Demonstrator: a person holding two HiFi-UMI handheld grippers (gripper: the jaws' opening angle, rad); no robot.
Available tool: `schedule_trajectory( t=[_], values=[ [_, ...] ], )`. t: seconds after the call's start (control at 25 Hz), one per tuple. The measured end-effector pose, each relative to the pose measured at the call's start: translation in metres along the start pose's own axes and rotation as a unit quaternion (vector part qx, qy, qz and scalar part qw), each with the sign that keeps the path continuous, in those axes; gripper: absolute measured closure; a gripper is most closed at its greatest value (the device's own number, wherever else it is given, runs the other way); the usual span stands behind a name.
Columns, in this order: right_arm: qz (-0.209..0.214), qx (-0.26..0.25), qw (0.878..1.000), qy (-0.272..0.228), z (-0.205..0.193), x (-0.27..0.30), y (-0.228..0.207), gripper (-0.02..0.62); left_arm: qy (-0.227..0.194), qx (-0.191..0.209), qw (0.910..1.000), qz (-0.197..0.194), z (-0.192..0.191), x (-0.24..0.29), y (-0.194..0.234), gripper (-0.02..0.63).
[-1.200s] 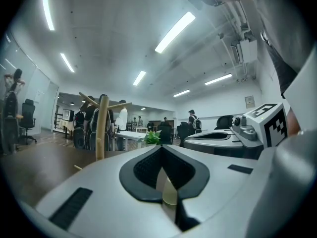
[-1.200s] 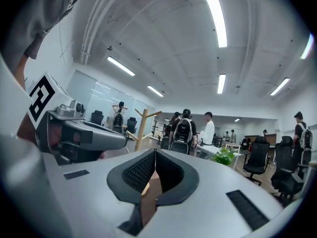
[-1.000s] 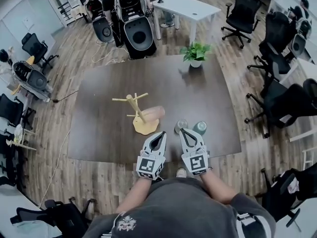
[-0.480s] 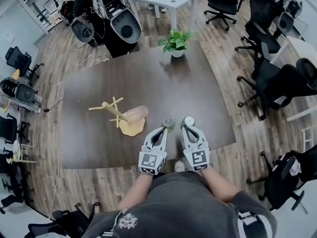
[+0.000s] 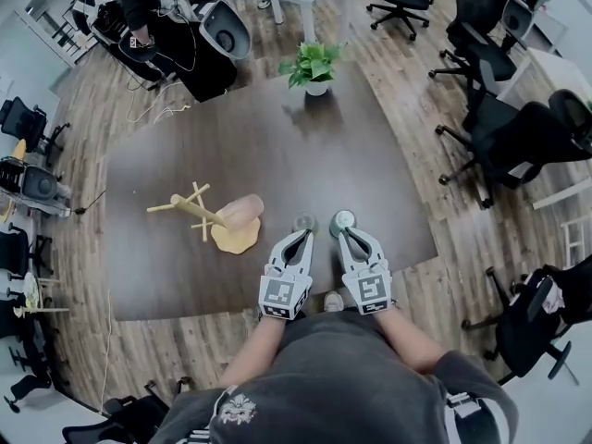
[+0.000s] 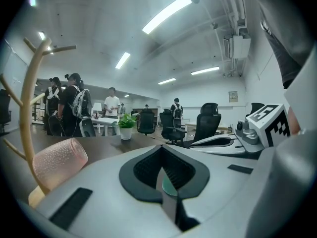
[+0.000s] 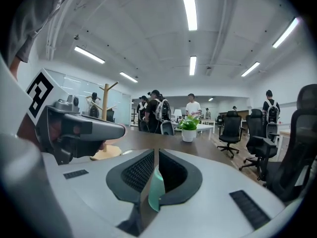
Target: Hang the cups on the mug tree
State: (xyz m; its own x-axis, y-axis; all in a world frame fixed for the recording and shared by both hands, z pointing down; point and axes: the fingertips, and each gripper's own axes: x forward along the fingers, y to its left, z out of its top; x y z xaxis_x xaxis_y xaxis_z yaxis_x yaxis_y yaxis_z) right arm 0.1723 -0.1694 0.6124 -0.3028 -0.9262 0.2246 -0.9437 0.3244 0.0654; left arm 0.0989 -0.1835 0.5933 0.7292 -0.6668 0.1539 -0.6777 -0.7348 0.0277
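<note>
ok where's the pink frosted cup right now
In the head view the pink frosted cup is by the round base of the wooden mug tree, left of the left gripper.

mug tree (image 6: 25, 113): left edge cuts it | green cup (image 7: 155, 186): only a sliver shows | grey cup (image 6: 167, 186): likewise

Three cups (image 5: 242, 211) (image 5: 304, 221) (image 5: 344, 218), one mug tree (image 5: 197, 212), one potted plant (image 5: 311, 64), two grippers (image 5: 298, 240) (image 5: 348, 238).

Bright ceiling strips (image 7: 188, 6) — strong fisheye bending; edges perhaps slightly soft.
</note>
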Motion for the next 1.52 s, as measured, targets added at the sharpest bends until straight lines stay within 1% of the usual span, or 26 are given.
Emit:
schedule_trajectory(
  t=[0.04,0.08,0.12,0.16,0.2,0.36,0.48,0.56,0.72,0.8,1.04,1.08,1.16,1.52],
  values=[
    [-0.002,0.003,1.0,0.004,-0.004,0.001,-0.001,0.563,0.002,0.0,1.0,-0.003,-0.002,0.001,-0.001,0.6],
    [-0.002,0.007,1.0,0.008,-0.007,0.002,-0.002,0.546,0.003,0.0,1.0,-0.005,-0.005,0.001,-0.001,0.6],
    [-0.002,0.011,1.0,0.012,-0.01,0.004,-0.002,0.5,0.004,0.0,1.0,-0.006,-0.006,0.001,-0.001,0.6],
    [-0.003,0.015,1.0,0.015,-0.012,0.005,-0.003,0.435,0.005,0.0,1.0,-0.007,-0.006,0.002,-0.001,0.6],
    [-0.005,0.018,1.0,0.019,-0.014,0.006,-0.005,0.402,0.006,0.0,1.0,-0.007,-0.006,0.002,-0.001,0.6],
    [-0.013,0.032,0.999,0.037,-0.026,0.01,-0.011,0.344,0.004,0.002,1.0,-0.008,-0.004,0.003,-0.001,0.6],
    [-0.015,0.04,0.997,0.06,-0.046,0.017,-0.013,0.299,0.005,0.004,0.9999,-0.011,-0.005,0.004,-0.001,0.6],
    [-0.017,0.047,0.996,0.079,-0.06,0.022,-0.016,0.282,0.007,0.004,0.9999,-0.009,-0.005,0.004,-0.001,0.6],
    [-0.021,0.064,0.992,0.105,-0.082,0.03,-0.023,0.262,0.009,0.003,0.9999,-0.01,-0.01,0.004,0.003,0.6],
    [-0.022,0.062,0.992,0.111,-0.088,0.035,-0.025,0.258,0.013,0.003,0.9999,-0.008,-0.012,0.003,0.005,0.6],
    [-0.014,0.052,0.992,0.117,-0.084,0.043,-0.021,0.261,0.013,0.003,0.9999,-0.007,-0.012,0.003,0.007,0.6],
    [-0.012,0.051,0.992,0.118,-0.084,0.043,-0.02,0.284,0.012,0.003,0.9999,-0.006,-0.011,0.002,0.007,0.6],
    [-0.009,0.05,0.992,0.116,-0.084,0.043,-0.02,0.287,0.01,0.002,0.9999,-0.002,-0.01,0.002,0.01,0.6],
    [-0.013,0.05,0.994,0.092,-0.07,0.033,-0.023,0.288,0.007,0.003,1.0,0.002,-0.009,-0.004,0.009,0.6]
  ],
)
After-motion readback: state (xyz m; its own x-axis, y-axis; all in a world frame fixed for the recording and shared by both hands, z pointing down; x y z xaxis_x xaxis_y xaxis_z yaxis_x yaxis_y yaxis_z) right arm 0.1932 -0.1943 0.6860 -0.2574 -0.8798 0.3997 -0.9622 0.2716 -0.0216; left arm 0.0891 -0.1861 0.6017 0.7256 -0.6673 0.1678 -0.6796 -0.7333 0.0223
